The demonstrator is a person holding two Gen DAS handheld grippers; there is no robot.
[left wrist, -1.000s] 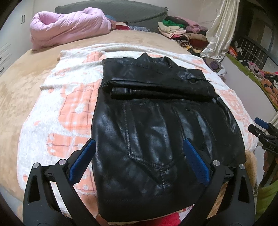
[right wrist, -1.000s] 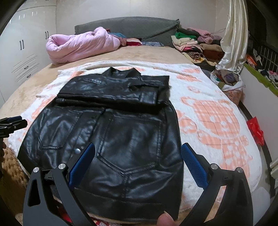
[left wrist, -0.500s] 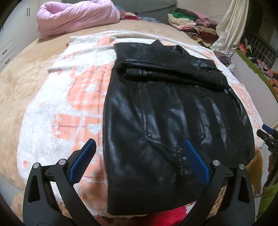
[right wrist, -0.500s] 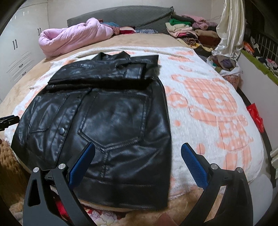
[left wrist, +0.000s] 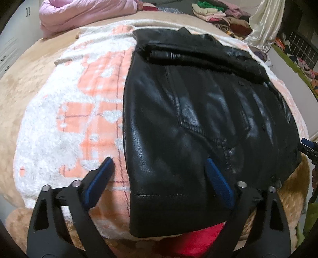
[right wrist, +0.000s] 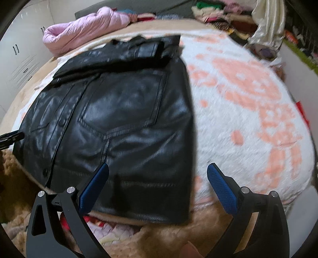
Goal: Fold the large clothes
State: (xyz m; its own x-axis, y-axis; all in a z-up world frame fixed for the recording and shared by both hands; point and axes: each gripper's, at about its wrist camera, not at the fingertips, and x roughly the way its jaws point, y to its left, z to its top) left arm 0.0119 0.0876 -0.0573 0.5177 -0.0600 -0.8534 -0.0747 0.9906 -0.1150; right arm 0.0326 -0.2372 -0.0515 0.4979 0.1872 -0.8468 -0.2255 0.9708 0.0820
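1. The black leather jacket [left wrist: 198, 123] lies flat on a white and orange blanket [left wrist: 69, 119] spread over the bed [left wrist: 25, 83], with its hem toward the near edge and its collar toward the far side.
2. Done so far, as I judge it: both sleeves are folded in across the chest, lying as a band just below the collar, and the body forms a tidy rectangle. The side edges look straight in both wrist views.
3. Left to do, by my reading: the lengthwise fold, bringing the hem up toward the collar, and perhaps one more fold after that. The hem lies unlifted on the blanket.
4. The left tongs [left wrist: 159, 178] straddle the jacket's left hem corner. Their jaws are closing, one pad over the blanket and the other over the leather, but the pads do not press on the corner yet.
5. The right tongs [right wrist: 158, 182] stand wide apart over the right hem corner, one pad above the leather and one above the blanket, gripping nothing.
6. Further out, a pink quilt [left wrist: 85, 13] sits bundled at the head of the bed, and a pile of folded clothes [left wrist: 216, 13] lies at the far right corner.
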